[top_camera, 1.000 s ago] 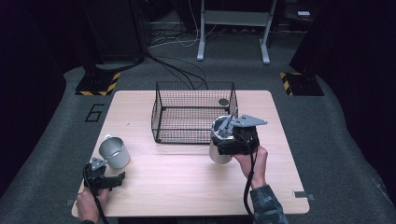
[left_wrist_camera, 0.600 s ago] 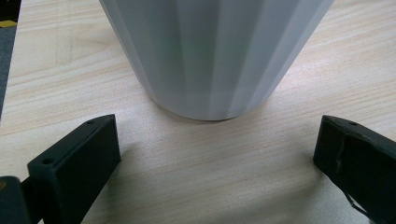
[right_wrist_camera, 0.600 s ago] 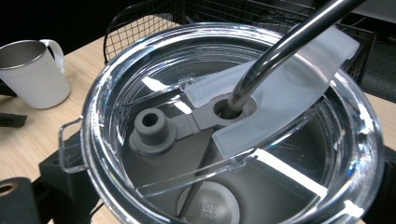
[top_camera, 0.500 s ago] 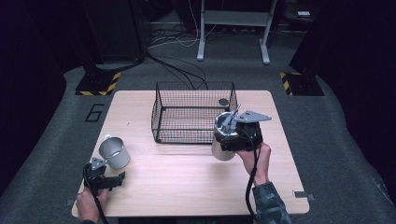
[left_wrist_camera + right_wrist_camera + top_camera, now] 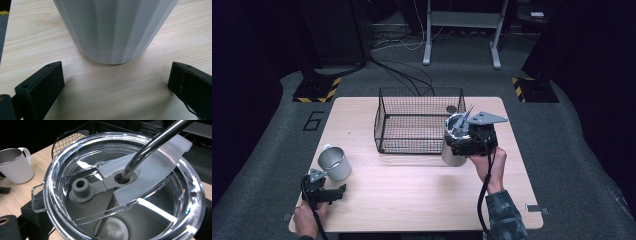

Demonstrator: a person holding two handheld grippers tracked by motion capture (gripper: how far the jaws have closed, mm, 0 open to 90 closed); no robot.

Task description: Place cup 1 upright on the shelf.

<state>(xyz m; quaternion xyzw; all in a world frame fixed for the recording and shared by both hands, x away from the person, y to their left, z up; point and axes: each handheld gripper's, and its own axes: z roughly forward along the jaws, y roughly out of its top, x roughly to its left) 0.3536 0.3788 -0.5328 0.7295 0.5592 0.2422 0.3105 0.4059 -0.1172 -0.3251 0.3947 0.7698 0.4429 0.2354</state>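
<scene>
Now right hand-held gripper [image 5: 462, 142] clamping tumbler [image 5: 455, 150], shifted slightly toward person, left hand-held gripper [image 5: 334, 191] unmoved, jaws wide.

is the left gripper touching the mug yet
Apart. The left gripper view shows the left gripper open, bare table between its jaws, and the mug standing beyond their tips.
</scene>
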